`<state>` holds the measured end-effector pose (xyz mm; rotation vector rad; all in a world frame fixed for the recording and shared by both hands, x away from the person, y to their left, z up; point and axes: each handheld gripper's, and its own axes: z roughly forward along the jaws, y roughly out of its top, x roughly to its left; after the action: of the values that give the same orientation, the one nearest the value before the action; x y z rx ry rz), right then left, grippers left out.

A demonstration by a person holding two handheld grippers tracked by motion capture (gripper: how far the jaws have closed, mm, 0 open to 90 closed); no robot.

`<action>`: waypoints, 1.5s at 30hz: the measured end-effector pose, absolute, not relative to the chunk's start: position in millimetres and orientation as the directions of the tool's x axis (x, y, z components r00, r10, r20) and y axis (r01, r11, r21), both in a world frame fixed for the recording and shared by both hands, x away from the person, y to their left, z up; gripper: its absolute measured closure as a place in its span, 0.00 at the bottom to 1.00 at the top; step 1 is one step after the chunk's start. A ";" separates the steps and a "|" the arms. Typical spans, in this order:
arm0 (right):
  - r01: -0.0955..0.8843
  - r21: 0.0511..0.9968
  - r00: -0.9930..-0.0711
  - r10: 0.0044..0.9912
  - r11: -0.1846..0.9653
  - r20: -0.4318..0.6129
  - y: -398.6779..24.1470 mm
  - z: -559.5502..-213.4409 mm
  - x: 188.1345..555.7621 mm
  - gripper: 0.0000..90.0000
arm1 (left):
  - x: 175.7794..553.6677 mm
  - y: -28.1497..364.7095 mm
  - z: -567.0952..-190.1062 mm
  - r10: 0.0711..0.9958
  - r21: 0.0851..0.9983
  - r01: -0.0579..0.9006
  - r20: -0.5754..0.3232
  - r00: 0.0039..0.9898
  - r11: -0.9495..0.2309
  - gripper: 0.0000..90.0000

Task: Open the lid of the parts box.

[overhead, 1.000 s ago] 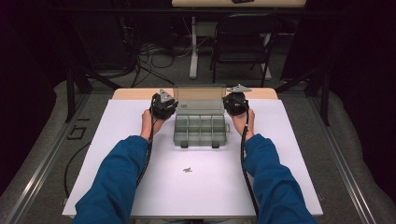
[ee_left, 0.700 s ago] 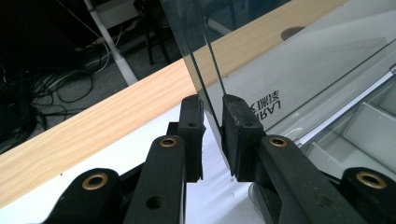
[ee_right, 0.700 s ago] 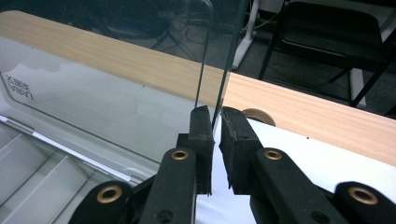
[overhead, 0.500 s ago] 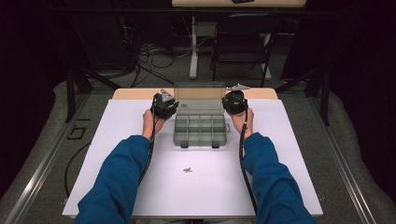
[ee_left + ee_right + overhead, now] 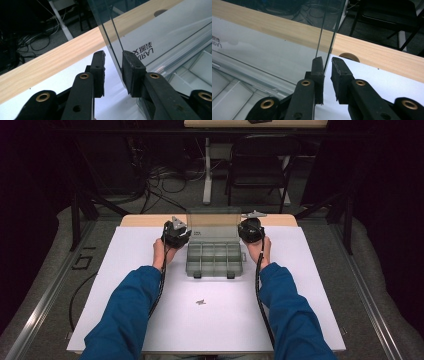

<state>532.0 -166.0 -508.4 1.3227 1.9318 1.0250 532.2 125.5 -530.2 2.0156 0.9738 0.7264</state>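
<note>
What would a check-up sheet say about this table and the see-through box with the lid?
Surface: white table top with a wooden strip at its far edge.
Job's things: clear compartment box, lid raised upright.
Clutter: one small dark bit lying near the person.
Grippers: left gripper and right gripper each straddle a side edge of the lid, with a gap at one jaw.
Cables: one trails along each blue sleeve; more lie tangled on the floor.
Surroundings: dark room, black chair.
</note>
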 end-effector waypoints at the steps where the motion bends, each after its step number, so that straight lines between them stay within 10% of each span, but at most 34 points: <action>1: 0.500 0.841 -0.340 0.940 0.209 -0.032 -166.4 -509.7 532.8 0.88 | 532.7 124.9 -532.1 0.823 0.822 0.389 0.156 0.547 -0.415 0.79; 6: 0.508 0.839 -0.334 0.943 0.194 -0.016 -169.5 -509.5 532.0 0.79 | 532.3 126.7 -532.2 0.825 0.828 0.396 0.133 0.549 -0.397 0.77; 18: 0.484 0.862 -0.392 0.918 0.151 0.059 -183.0 -502.5 507.6 0.37 | 514.3 128.8 -519.5 0.802 0.838 0.375 0.117 0.585 -0.396 0.26; 45: 0.447 0.854 -0.598 0.799 0.266 0.064 -195.9 -504.3 418.5 0.05 | 416.3 140.4 -518.9 0.668 0.845 0.266 0.136 0.732 -0.464 0.14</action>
<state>418.5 -195.9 -504.3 1.1315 2.1618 1.2670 416.3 140.4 -518.9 2.0516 0.7066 0.5771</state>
